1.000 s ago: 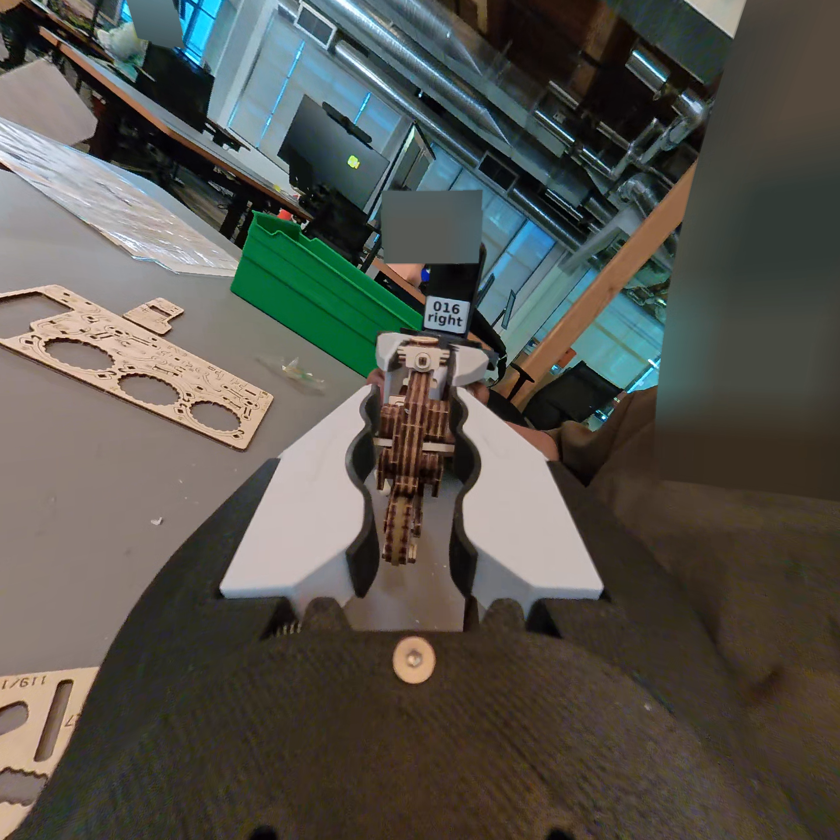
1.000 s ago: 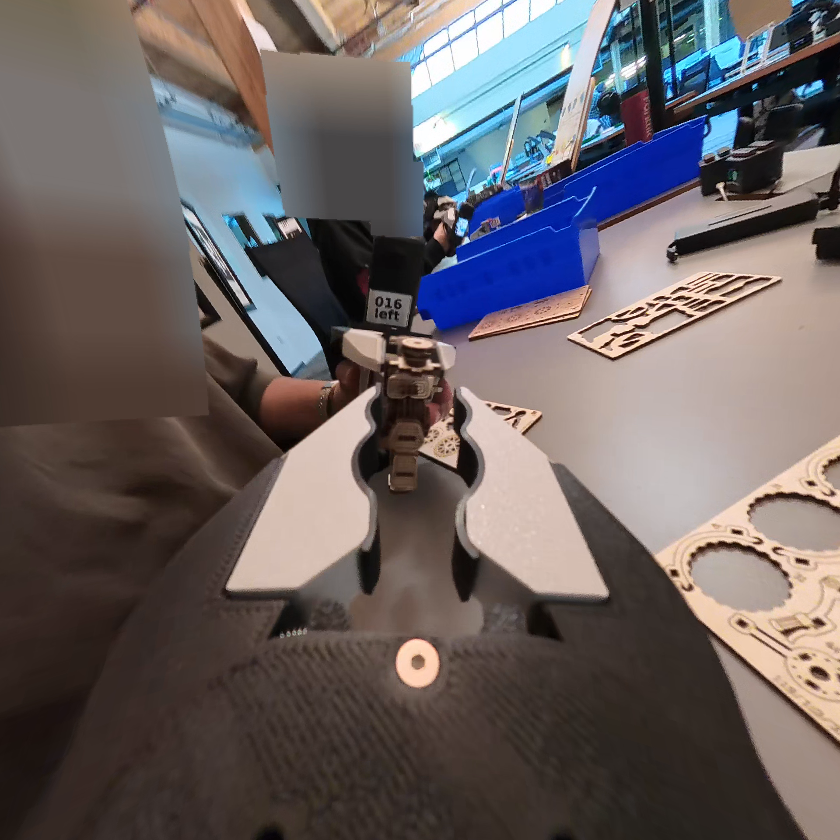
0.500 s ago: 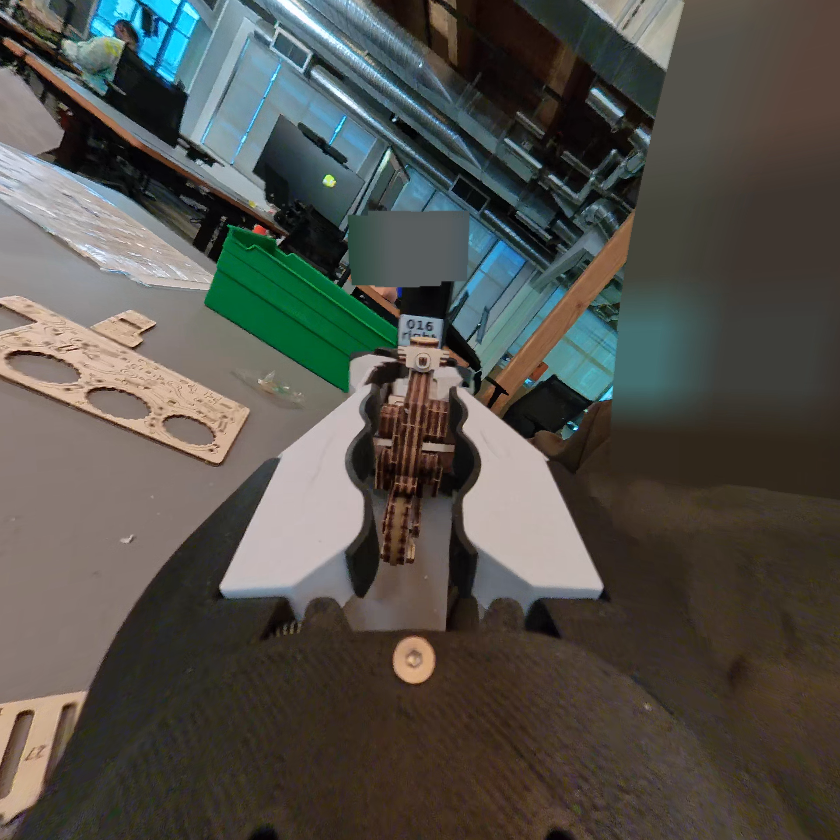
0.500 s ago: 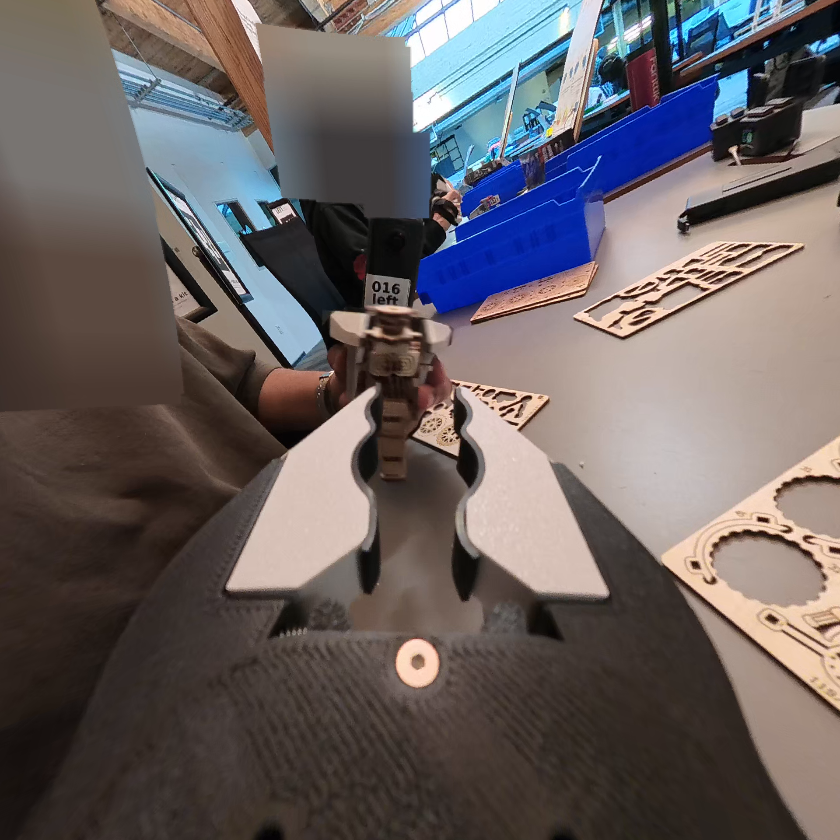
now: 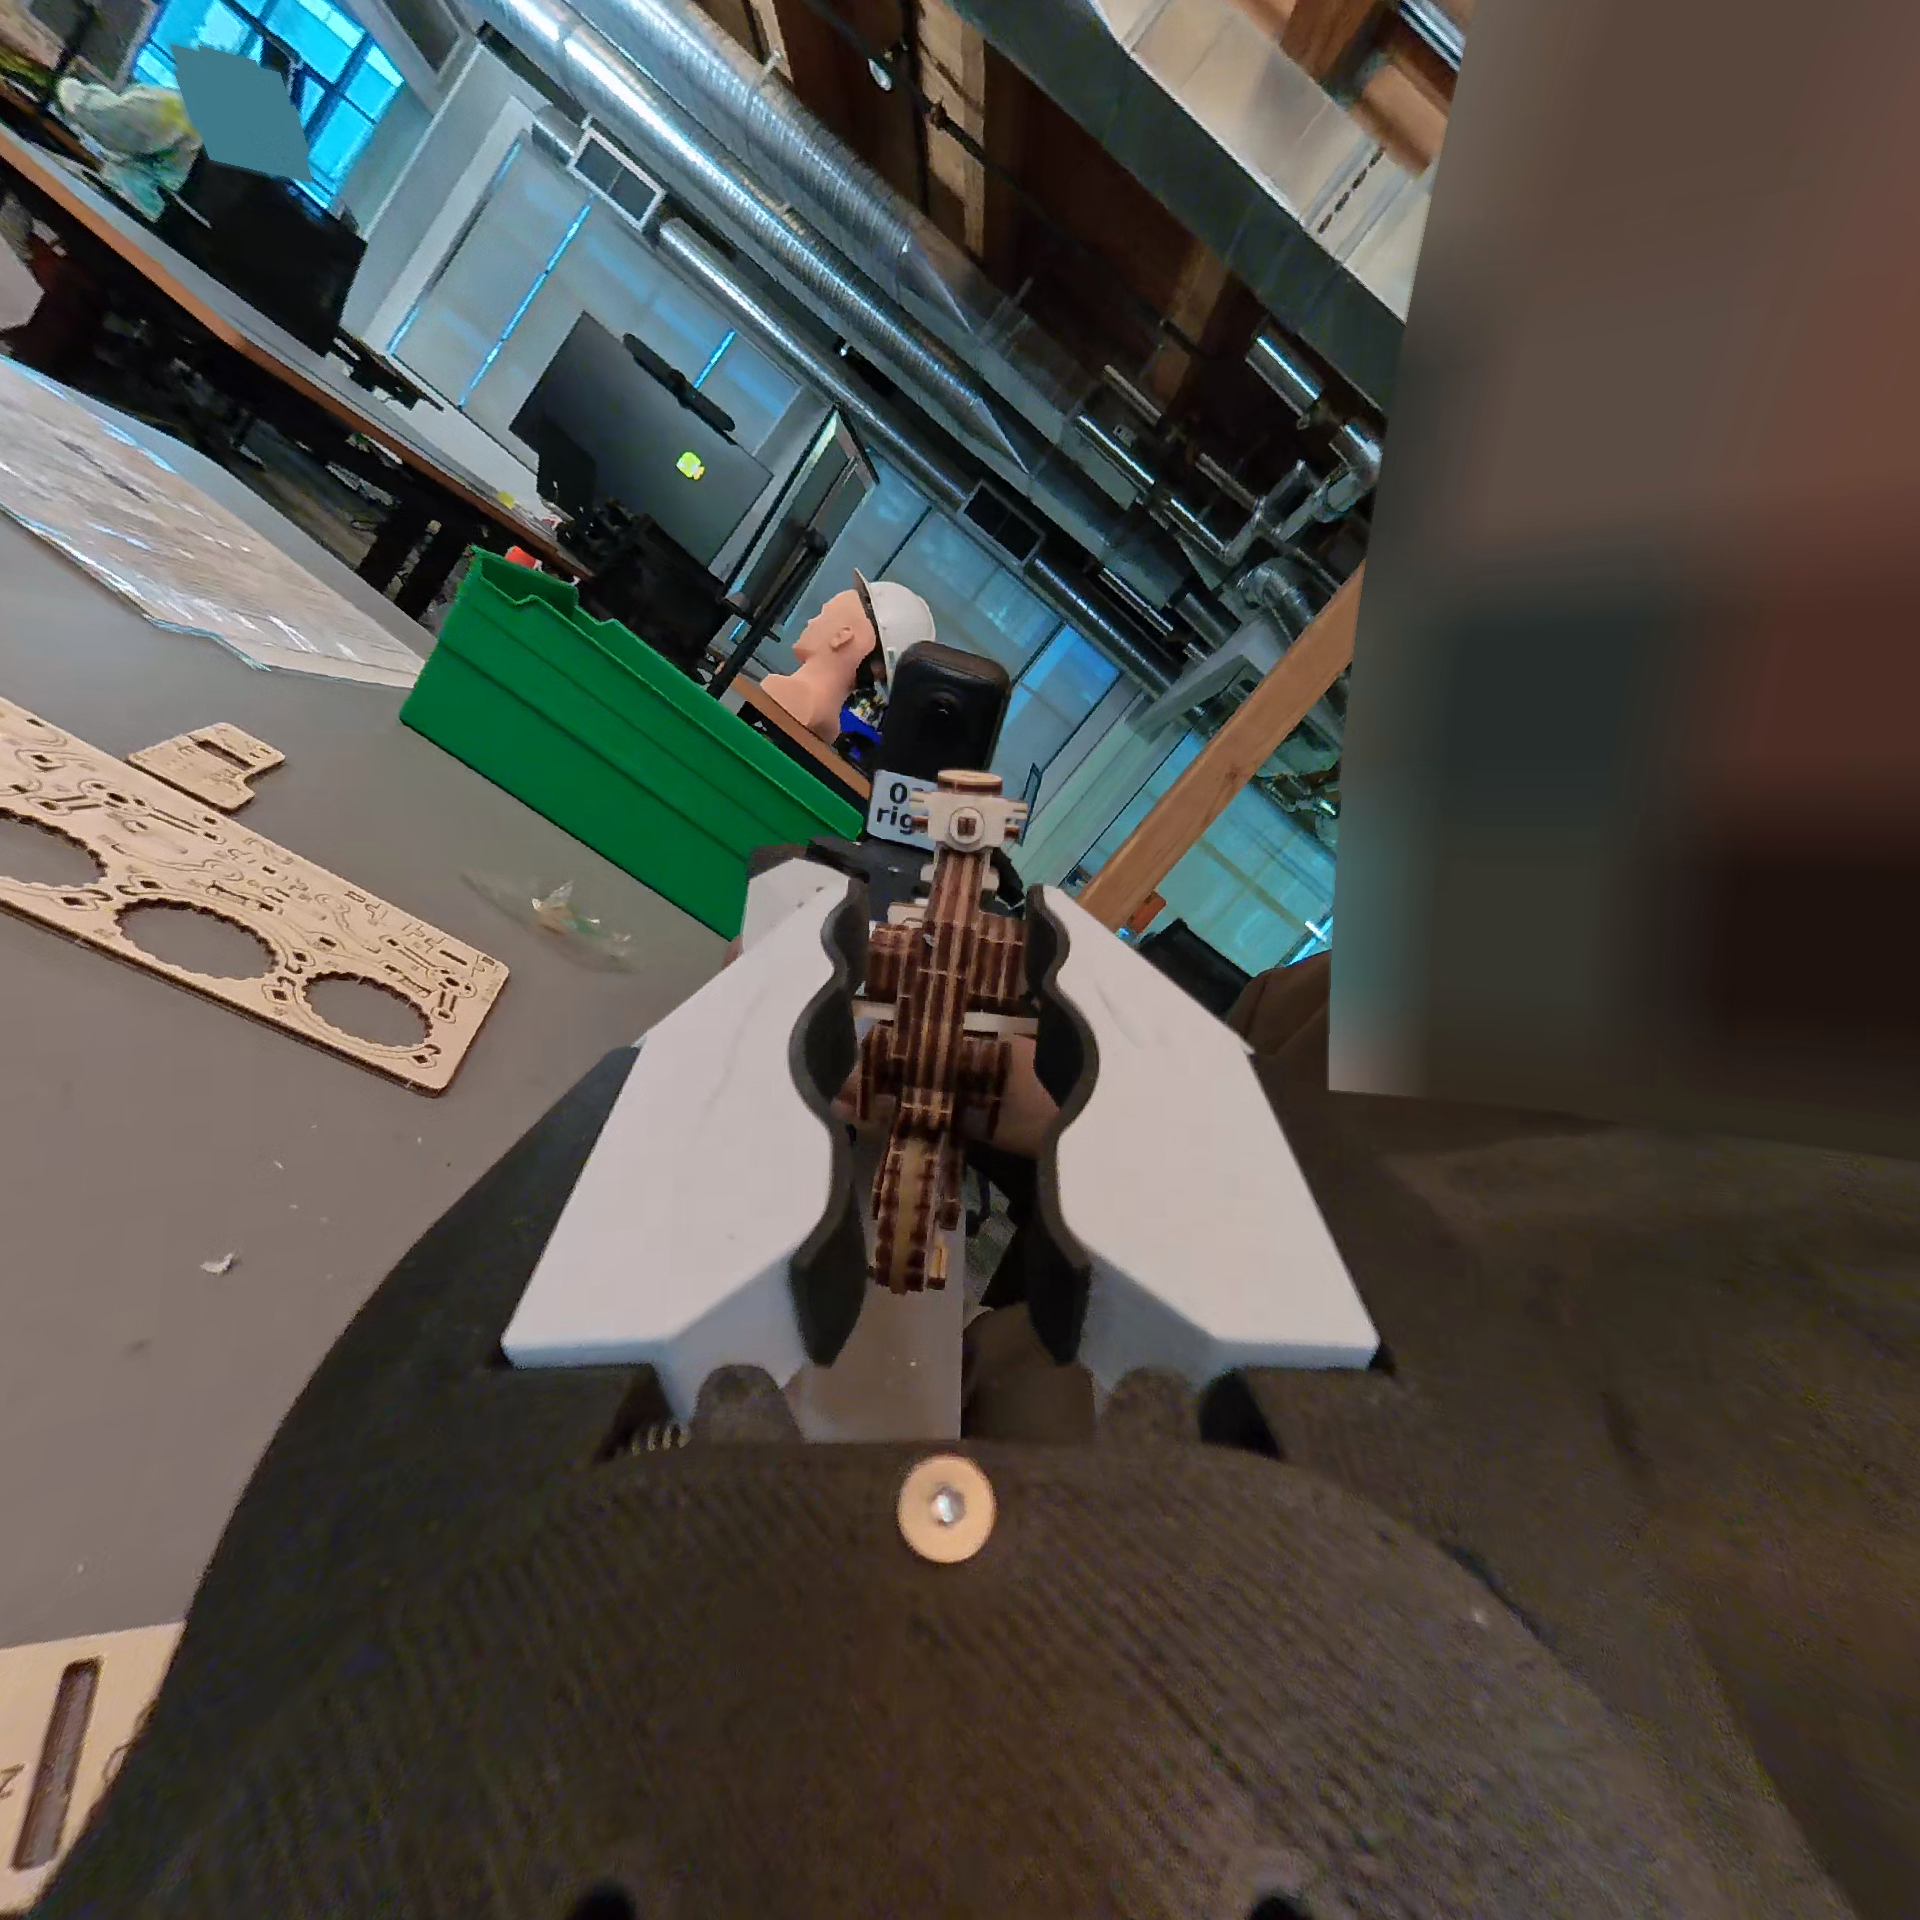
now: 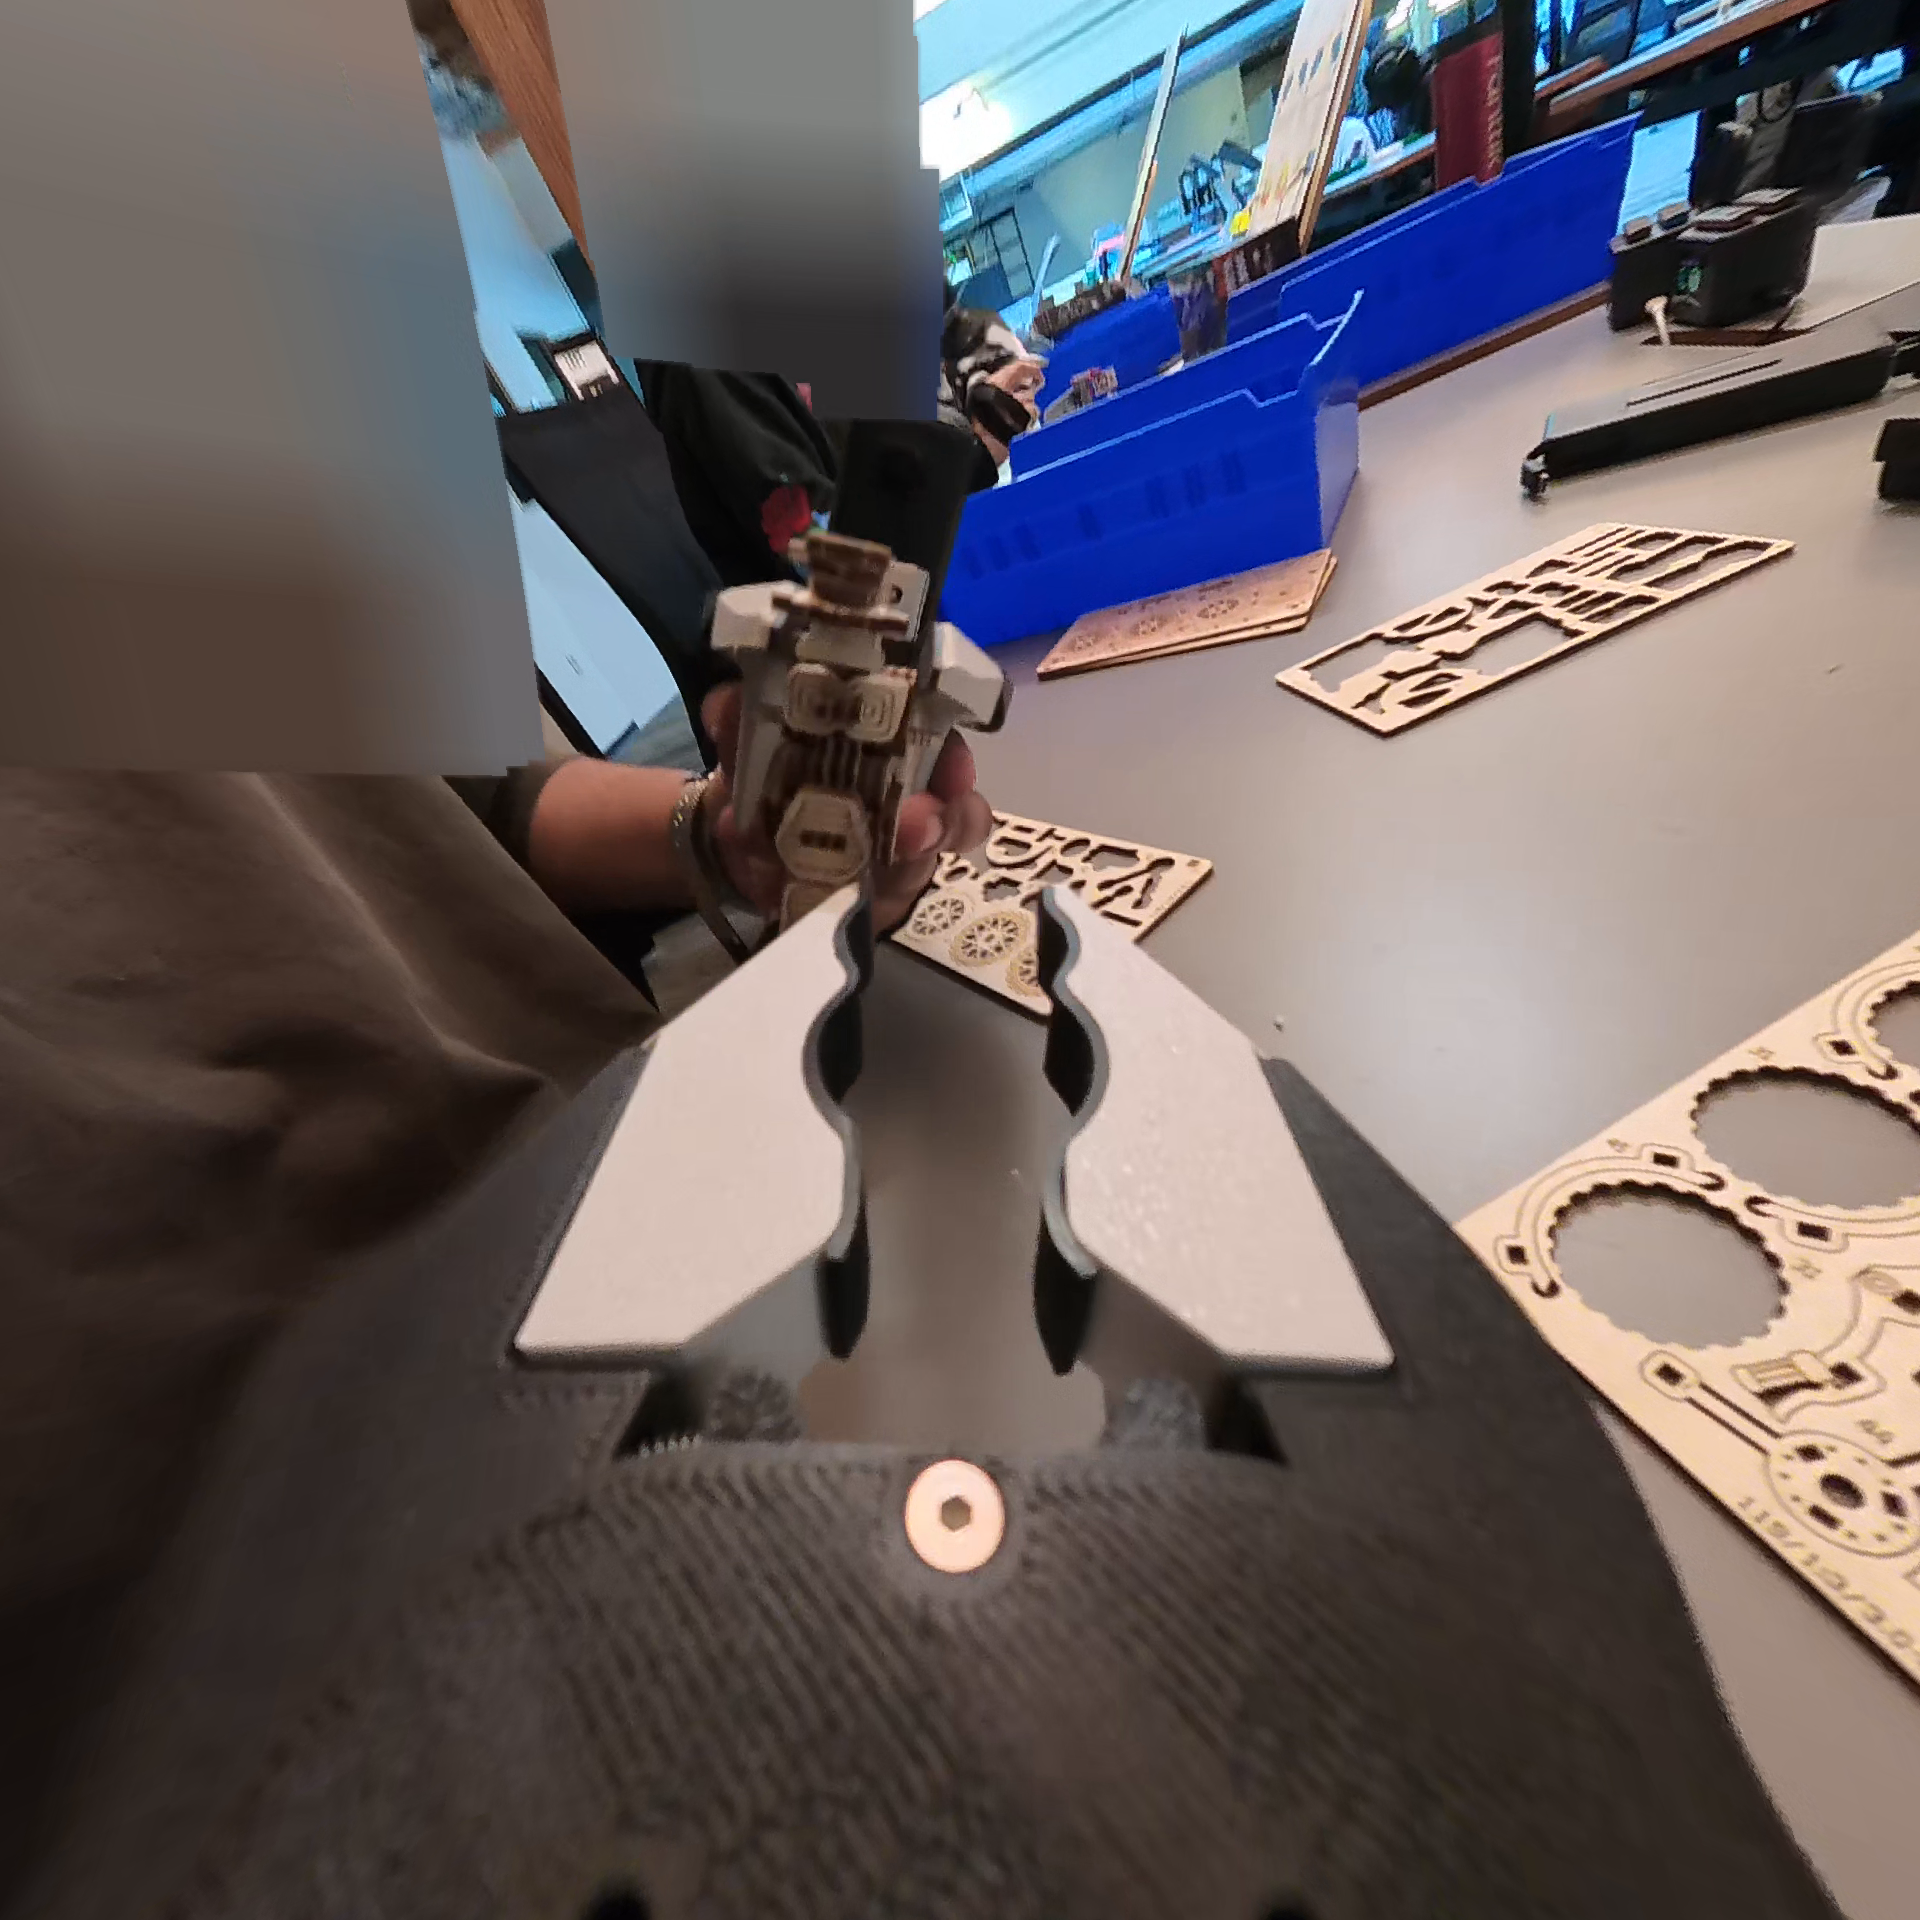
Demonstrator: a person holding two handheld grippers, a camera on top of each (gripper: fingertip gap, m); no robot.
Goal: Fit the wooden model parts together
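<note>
My left gripper (image 5: 943,904) is shut on the layered wooden model (image 5: 935,1049), which stands upright between its grey fingers with a small cross-shaped part on top. In the right wrist view the left gripper (image 6: 857,665) holds the model (image 6: 836,717) up in the air just beyond my right gripper (image 6: 951,920). The right gripper's jaws stand apart with nothing between them. A hand (image 6: 940,821) is behind the model. The right gripper's black camera body (image 5: 940,717) shows behind the model in the left wrist view.
Laser-cut wooden sheets lie on the grey table (image 6: 1351,935): one by the left gripper (image 5: 260,935), others to the right (image 6: 1527,623) (image 6: 1714,1299) (image 6: 1070,894). A green bin (image 5: 592,717) and a blue bin (image 6: 1164,499) stand farther back. The person's brown-clad body (image 6: 260,1039) is close. My hands' fingertips stand some 5 centimetres from each other.
The model's lower end was between the right gripper's fingers; now it is out of them. The two grippers have moved apart, and the left one holds the model higher.
</note>
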